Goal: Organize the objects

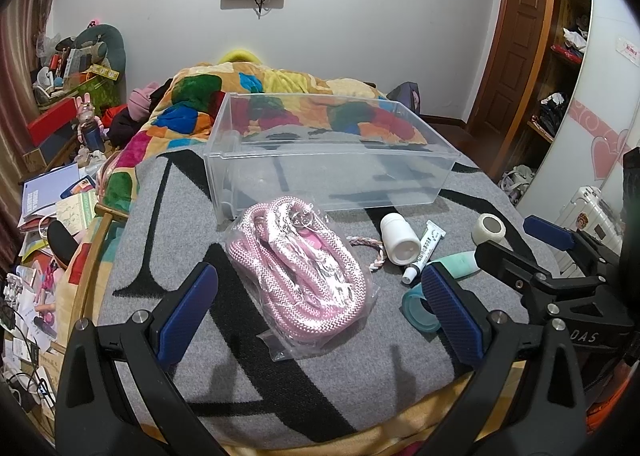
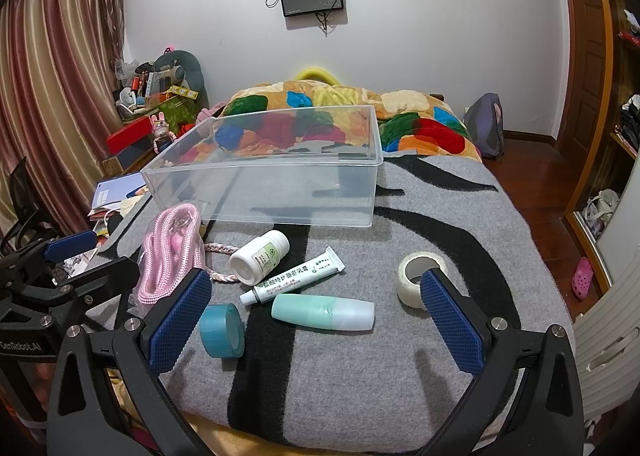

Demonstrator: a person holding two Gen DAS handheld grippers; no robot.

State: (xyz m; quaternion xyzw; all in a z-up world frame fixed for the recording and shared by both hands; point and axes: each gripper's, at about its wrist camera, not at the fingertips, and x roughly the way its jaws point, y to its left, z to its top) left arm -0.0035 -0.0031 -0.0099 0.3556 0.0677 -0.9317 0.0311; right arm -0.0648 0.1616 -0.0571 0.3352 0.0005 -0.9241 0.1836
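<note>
Both grippers hover w/ fingers wide, empty: left gripper (image 1: 320, 308) over bagged pink rope (image 1: 298, 276), right gripper (image 2: 316, 316) over mint bottle (image 2: 323, 312). Clear bin (image 2: 280, 184) sits behind, empty. Best: centre fingers, grip rope's bundle, not loose plastic.

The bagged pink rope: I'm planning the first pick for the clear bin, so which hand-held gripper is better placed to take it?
Left. The left hand-held gripper is open with the bagged pink rope lying between its fingers. The right hand-held gripper brackets the mint bottle instead.
</note>
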